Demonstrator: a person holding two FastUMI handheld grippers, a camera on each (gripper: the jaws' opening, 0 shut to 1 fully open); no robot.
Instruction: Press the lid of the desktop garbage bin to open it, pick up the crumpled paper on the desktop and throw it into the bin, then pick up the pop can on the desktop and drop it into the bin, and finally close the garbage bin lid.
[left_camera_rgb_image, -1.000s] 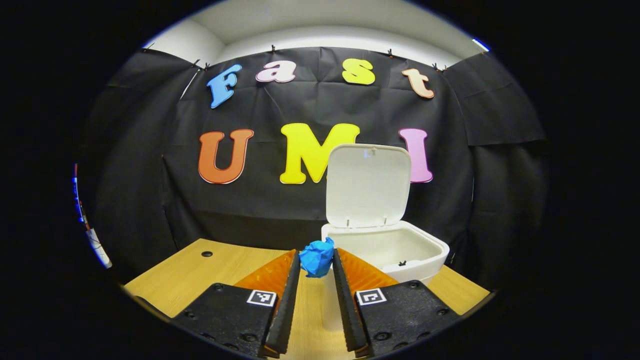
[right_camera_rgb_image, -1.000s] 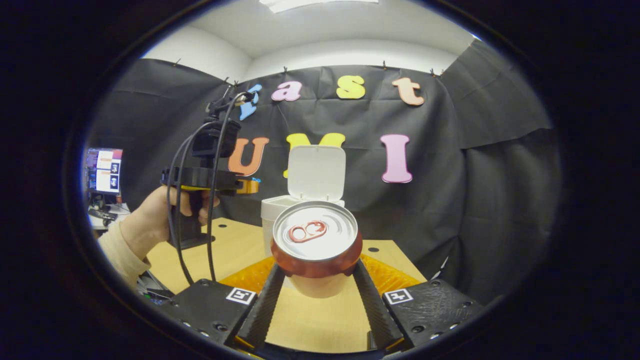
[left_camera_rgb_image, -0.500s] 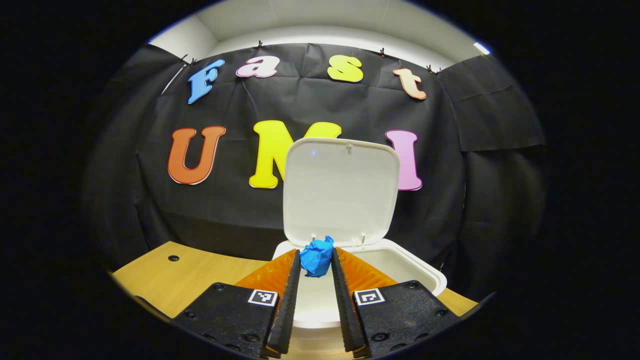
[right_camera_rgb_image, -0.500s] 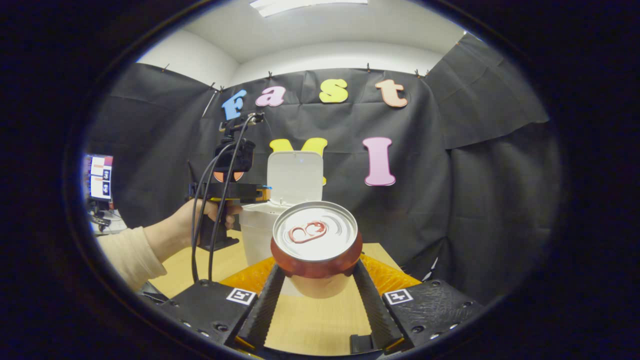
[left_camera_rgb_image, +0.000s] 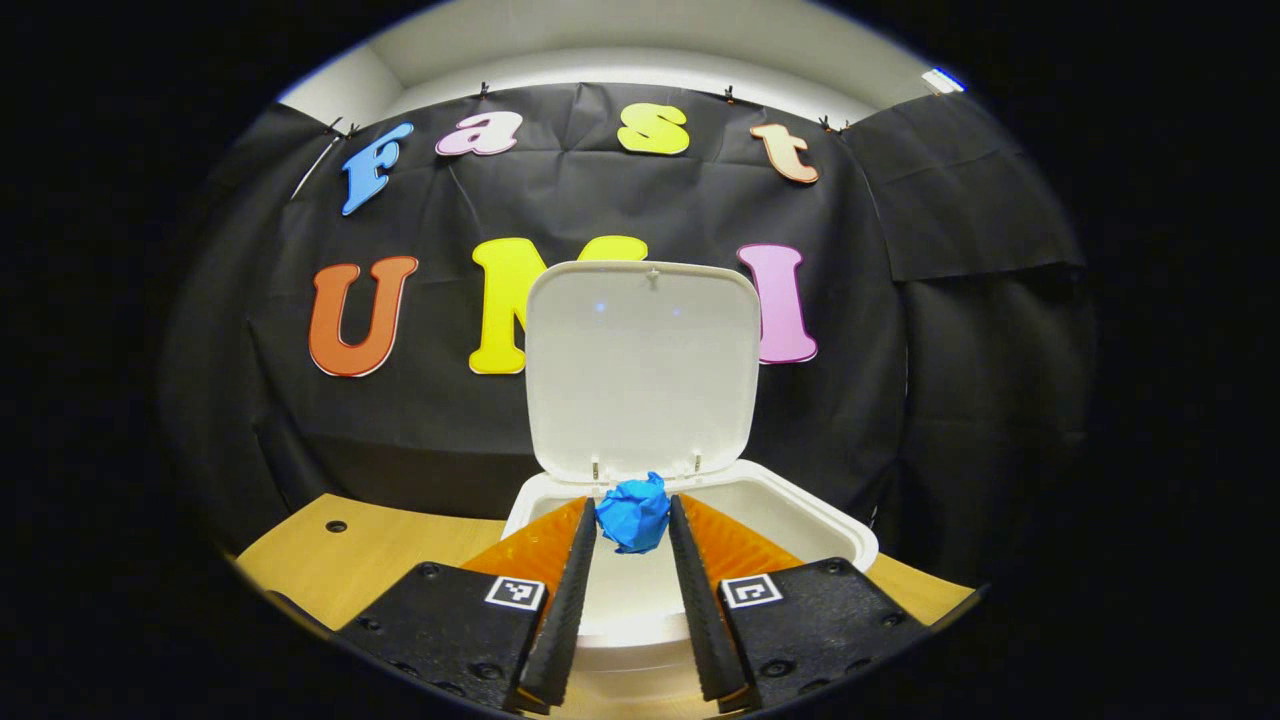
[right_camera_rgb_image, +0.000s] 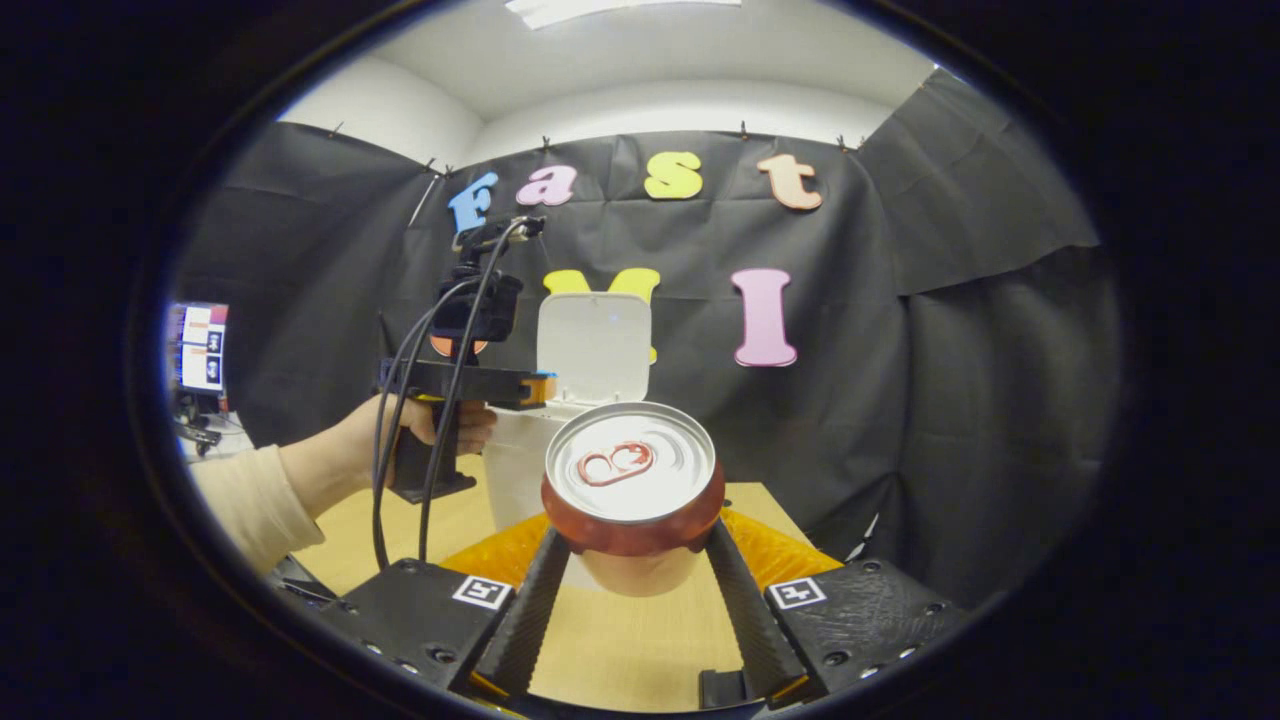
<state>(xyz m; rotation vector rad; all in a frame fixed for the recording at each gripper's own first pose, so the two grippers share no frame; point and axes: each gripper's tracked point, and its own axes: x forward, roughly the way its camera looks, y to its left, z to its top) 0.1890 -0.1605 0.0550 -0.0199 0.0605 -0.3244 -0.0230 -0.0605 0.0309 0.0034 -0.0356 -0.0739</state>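
Left gripper view: left gripper (left_camera_rgb_image: 632, 530) clamped on blue paper (left_camera_rgb_image: 633, 512), held over open white bin (left_camera_rgb_image: 845, 535), lid (left_camera_rgb_image: 642, 365) upright behind. Right gripper view: right gripper (right_camera_rgb_image: 632, 545) grasping can (right_camera_rgb_image: 632, 480) above desk (right_camera_rgb_image: 610, 640), bin (right_camera_rgb_image: 515, 470) beyond, left gripper (right_camera_rgb_image: 535, 388) at its rim.

L gripper view: white plastic desktop bin (left_camera_rgb_image: 835, 535) stood on the light wooden counter (left_camera_rgb_image: 330, 565) w/ its white hinged lid (left_camera_rgb_image: 640, 365) upright at the back. Left tongs (left_camera_rgb_image: 632, 520) held the blue crumpled paper ball (left_camera_rgb_image: 633, 512) above the bin's open mouth, in front of the lid. R gripper view: right tongs (right_camera_rgb_image: 632, 540) held the red pop can (right_camera_rgb_image: 630, 480) upright above the counter, in front of the bin; a hand (right_camera_rgb_image: 395, 430) w/ the left tongs was to its left.
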